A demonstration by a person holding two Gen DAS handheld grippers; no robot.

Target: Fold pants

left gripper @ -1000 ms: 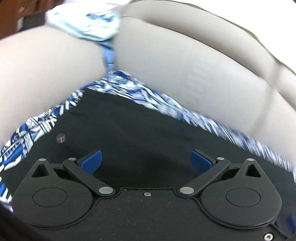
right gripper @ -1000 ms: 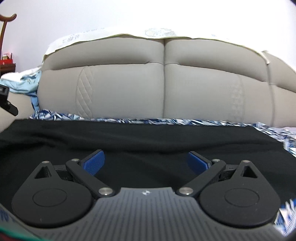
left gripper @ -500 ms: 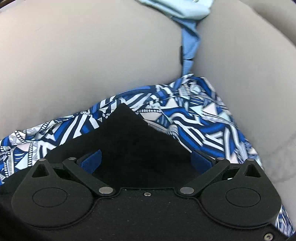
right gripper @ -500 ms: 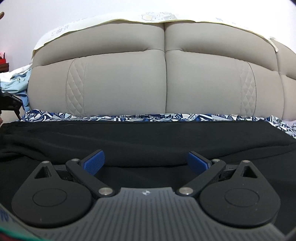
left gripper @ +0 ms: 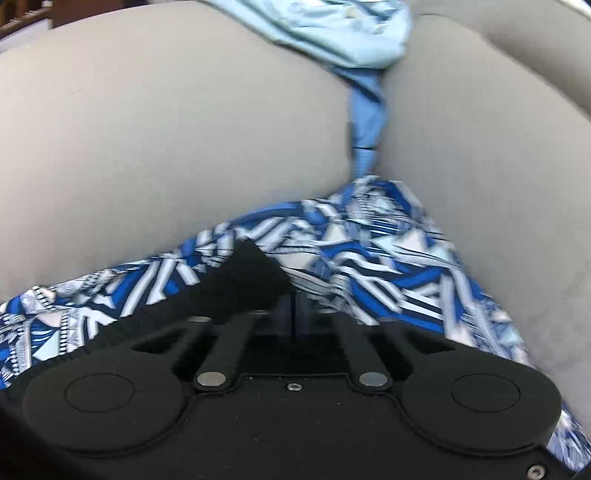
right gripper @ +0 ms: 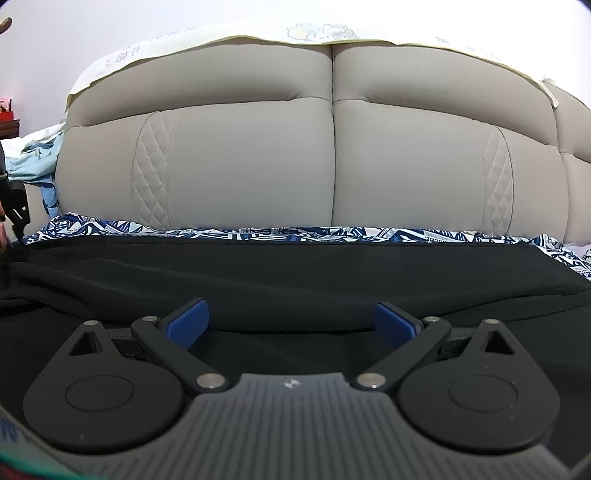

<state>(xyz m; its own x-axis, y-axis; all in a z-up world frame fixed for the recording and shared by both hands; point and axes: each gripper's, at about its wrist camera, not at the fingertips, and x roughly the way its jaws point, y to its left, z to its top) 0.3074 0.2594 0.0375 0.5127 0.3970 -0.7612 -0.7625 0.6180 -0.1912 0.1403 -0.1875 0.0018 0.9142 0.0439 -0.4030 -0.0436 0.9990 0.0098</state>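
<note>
Grey sofa cushions [right gripper: 258,166] fill the background, with a blue-and-white patterned sheet [left gripper: 369,251] spread over the seat. Light blue cloth [left gripper: 351,33] is stuffed in the cushion gap, upper centre-right of left wrist view.

Left wrist view: left tool [left gripper: 293,317] has its fingers drawn together, clamped on a corner of the black pants [left gripper: 251,273]. That corner pokes up as a dark peak at frame centre, just ahead of the tool, over the patterned sheet. Some motion blur here.

Right wrist view: pants [right gripper: 295,269] lie flat as a wide black band across the whole frame, long axis running left to right, parallel to the sofa back. Left tool is only partly visible at far left edge, at the end of the pants. Right tool [right gripper: 291,321] has its blue pads [right gripper: 186,321] well apart, holding nothing, sitting low over the fabric near mid-length, a fabric ridge just ahead of it.

Judgement: the left end is secured; the right tool likely still needs a grip before a fold along the long axis.
</note>
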